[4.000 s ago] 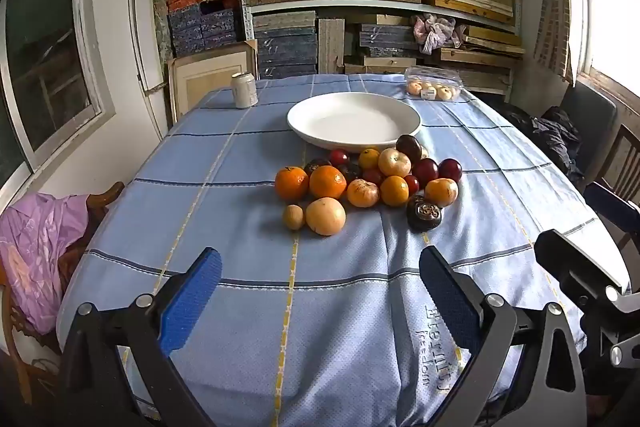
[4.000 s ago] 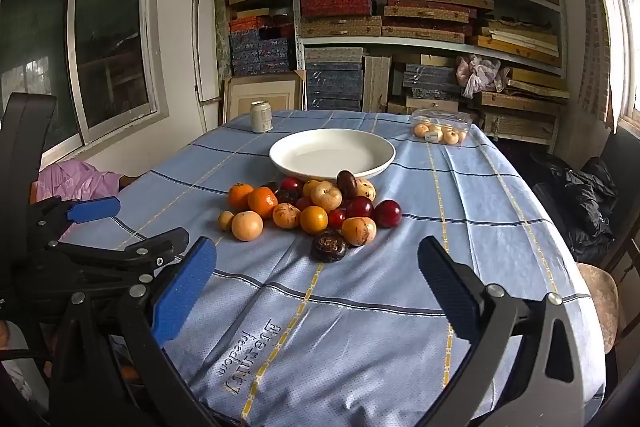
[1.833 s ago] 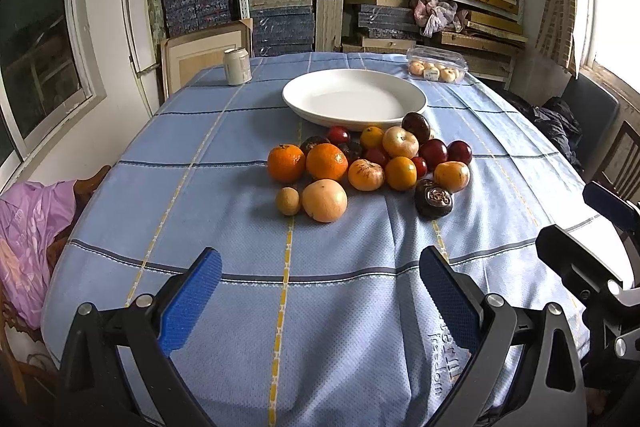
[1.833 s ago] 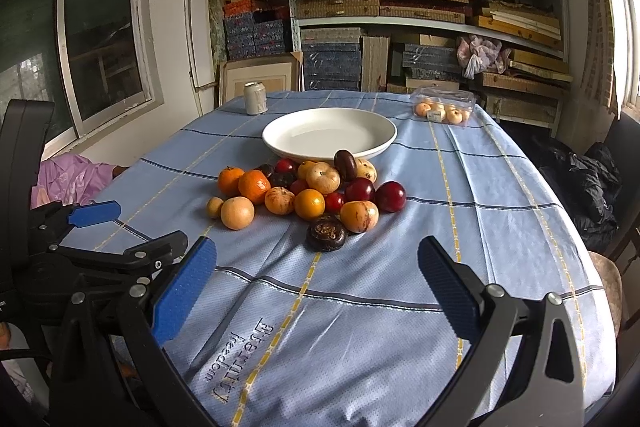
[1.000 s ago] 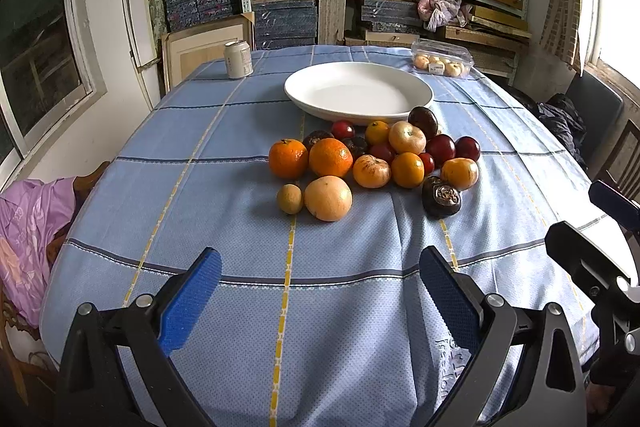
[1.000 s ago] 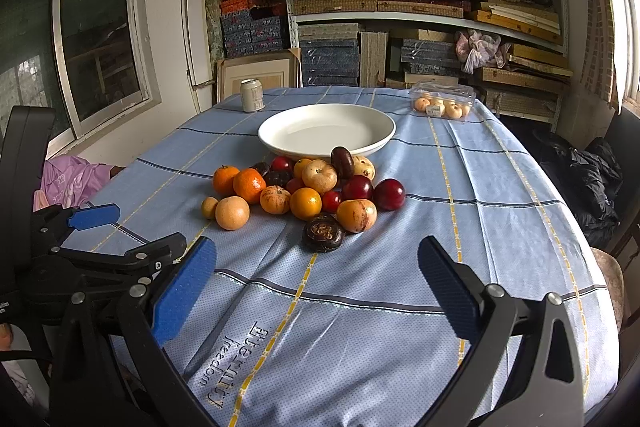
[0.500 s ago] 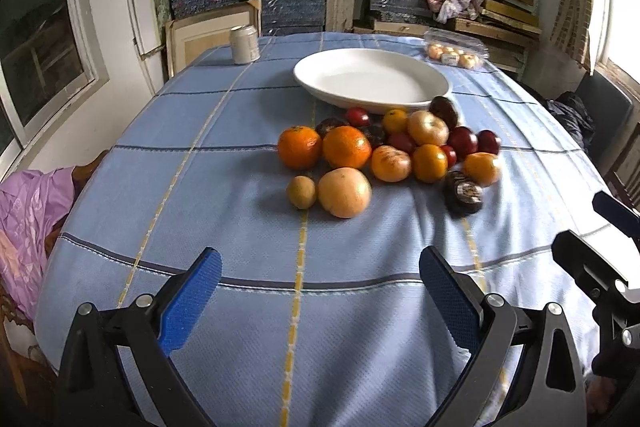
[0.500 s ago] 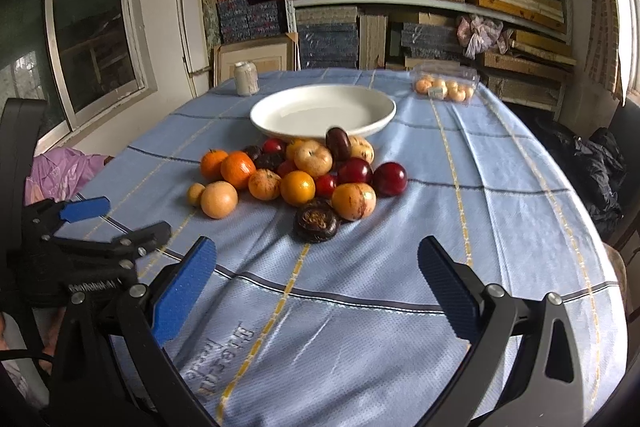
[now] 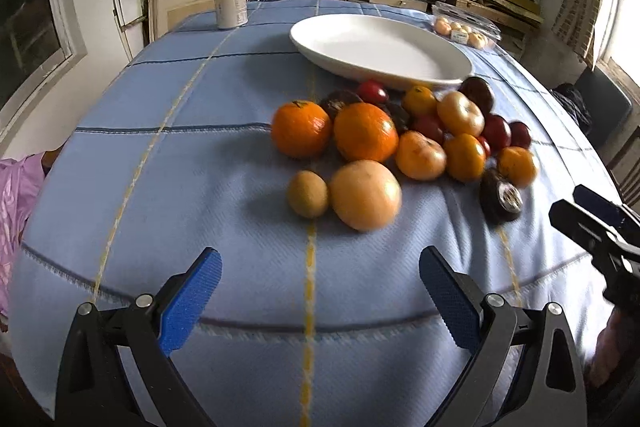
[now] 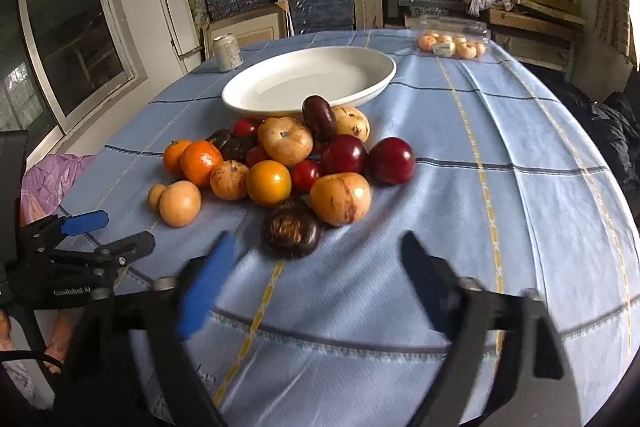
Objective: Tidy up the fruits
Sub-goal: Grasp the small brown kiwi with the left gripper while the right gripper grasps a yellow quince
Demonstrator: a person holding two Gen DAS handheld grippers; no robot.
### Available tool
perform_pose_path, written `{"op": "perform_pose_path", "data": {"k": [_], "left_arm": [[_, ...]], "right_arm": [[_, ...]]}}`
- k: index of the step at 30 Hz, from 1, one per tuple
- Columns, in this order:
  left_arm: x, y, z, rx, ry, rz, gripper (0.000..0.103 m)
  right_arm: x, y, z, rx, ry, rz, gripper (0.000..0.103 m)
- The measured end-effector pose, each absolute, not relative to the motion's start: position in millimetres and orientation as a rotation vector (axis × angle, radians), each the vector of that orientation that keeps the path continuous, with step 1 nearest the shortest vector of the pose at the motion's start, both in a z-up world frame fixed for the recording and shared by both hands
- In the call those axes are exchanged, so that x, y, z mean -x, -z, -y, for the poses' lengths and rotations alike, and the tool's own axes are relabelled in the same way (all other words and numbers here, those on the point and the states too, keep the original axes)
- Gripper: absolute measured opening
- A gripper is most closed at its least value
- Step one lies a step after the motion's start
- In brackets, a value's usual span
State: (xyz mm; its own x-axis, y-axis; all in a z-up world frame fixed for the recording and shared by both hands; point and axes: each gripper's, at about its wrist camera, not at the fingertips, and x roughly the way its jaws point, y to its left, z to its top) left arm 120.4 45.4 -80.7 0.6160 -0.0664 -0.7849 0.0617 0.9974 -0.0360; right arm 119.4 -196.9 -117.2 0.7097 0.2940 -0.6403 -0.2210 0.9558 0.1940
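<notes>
Shelves stacked with boxes and boards line the back wall behind a counter [image 9: 168, 155] under a blue checked cloth. On it a heap of fruits [image 10: 288, 163] lies just in front of an empty white plate [image 10: 312, 79], some touching its near rim: oranges at the left, dark red plums at the right, a kiwi [image 9: 307, 194] and a pale round fruit [image 9: 365, 195] nearest the left gripper [image 9: 320, 291]. That gripper hangs over bare cloth, jaws wide apart with nothing between them. The right gripper [image 10: 316, 271] has just been narrowing its jaws; they stand apart, empty, just short of a dark wrinkled fruit [image 10: 291, 230]. A can [image 10: 228, 51] and a clear pack of small fruit [image 10: 452, 45] sit beyond the plate.
</notes>
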Motion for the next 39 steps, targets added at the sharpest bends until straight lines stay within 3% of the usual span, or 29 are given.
{"op": "perform_pose_path", "data": {"k": [8,12,18,19,20,30,33,39], "left_arm": [[-151.4,84.9,-74.3,0.121,0.082,-0.942,0.1],[-159.2,85.6,-80.9,0.15,0.108,-0.933,0.095],[-159.1,81.4,-81.3,0.14,0.167,-0.908,0.068],[-159.8,82.3,-82.0,0.133,0.168,-0.915,0.055],[-162.0,84.3,-82.3,0.13,0.175,-0.926,0.05],[-171.0,86.7,-71.6,0.133,0.18,-0.932,0.047],[-171.6,91.5,-64.9,0.124,0.218,-0.967,0.036],[-173.4,92.8,-58.7,0.102,0.2,-0.956,0.033]], "right_arm": [[-147.9,120.1,203.6,-0.169,-0.299,-0.767,0.075],[-154.9,120.4,206.7,-0.189,-0.306,-0.763,0.075],[-161.2,123.1,212.2,-0.232,-0.314,-0.767,0.075],[-162.1,123.5,214.2,-0.239,-0.315,-0.765,0.075],[-162.3,123.7,215.6,-0.246,-0.315,-0.763,0.075],[-165.8,126.8,221.9,-0.278,-0.322,-0.768,0.075],[-166.8,128.0,223.1,-0.291,-0.324,-0.773,0.075],[-168.1,130.3,226.2,-0.309,-0.33,-0.778,0.075]]}}
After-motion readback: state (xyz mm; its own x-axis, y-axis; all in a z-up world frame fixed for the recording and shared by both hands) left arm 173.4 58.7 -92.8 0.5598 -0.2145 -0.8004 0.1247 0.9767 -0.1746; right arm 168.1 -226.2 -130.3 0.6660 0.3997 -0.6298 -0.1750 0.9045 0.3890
